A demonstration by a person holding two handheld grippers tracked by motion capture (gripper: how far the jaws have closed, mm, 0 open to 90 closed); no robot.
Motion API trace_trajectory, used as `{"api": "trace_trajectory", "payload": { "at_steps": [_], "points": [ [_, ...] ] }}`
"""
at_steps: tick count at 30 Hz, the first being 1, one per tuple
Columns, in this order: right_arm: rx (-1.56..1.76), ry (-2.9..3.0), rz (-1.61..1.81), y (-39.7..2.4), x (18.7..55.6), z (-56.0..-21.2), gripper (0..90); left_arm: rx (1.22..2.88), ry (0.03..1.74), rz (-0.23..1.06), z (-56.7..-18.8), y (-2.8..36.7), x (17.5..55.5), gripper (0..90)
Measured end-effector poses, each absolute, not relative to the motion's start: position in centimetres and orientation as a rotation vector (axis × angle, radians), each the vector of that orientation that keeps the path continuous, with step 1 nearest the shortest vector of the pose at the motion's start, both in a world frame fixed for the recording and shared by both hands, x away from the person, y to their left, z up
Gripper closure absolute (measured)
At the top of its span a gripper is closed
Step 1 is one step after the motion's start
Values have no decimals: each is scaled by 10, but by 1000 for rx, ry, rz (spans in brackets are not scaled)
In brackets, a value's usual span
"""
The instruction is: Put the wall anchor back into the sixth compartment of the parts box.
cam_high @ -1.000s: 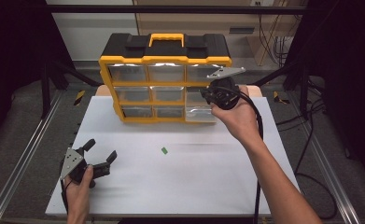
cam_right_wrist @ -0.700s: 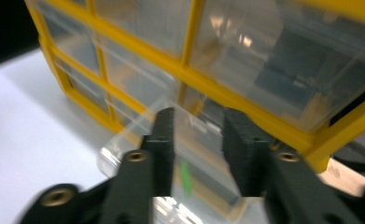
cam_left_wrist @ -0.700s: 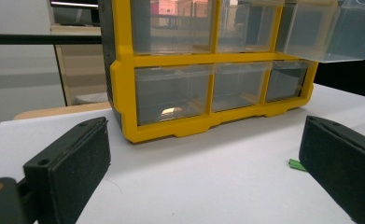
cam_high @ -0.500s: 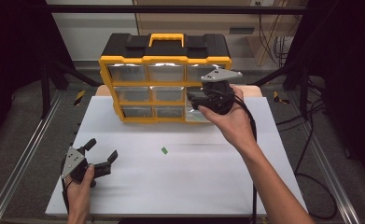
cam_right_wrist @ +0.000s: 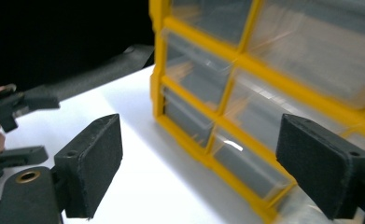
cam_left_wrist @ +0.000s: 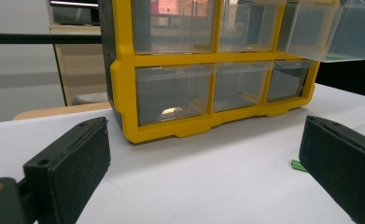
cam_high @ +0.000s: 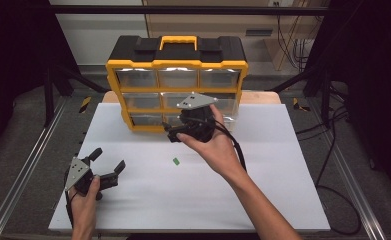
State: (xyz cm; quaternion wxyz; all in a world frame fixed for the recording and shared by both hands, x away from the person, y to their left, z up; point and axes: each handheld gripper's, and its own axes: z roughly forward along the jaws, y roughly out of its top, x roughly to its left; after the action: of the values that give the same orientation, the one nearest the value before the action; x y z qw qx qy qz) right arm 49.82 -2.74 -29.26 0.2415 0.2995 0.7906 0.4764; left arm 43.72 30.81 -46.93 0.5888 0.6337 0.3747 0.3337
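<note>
The right gripper has come away from the pulled-out drawer on the organizer's right side, moving left and nearer, its jaws just opened wide with nothing between them. It hangs before the bottom drawers. The left gripper rests at the near left of the white board, jaws spread and empty. A small green piece lies on the board between both grippers.

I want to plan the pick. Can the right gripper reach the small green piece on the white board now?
Probably yes. The right gripper is open and empty, and the green piece lies alone on bare white board just below it.
</note>
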Motion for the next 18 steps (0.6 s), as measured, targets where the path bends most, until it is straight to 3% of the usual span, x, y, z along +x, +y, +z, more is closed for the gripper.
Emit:
{"api": "trace_trajectory", "payload": {
  "at_steps": [9,18],
  "points": [
    [856,2277,1242,-10,497,-339,115,1475,874,772,-469,307,439,17],
    [903,2346,1188,-7,495,-380,146,1476,875,771,-470,308,438,17]
  ]
}}
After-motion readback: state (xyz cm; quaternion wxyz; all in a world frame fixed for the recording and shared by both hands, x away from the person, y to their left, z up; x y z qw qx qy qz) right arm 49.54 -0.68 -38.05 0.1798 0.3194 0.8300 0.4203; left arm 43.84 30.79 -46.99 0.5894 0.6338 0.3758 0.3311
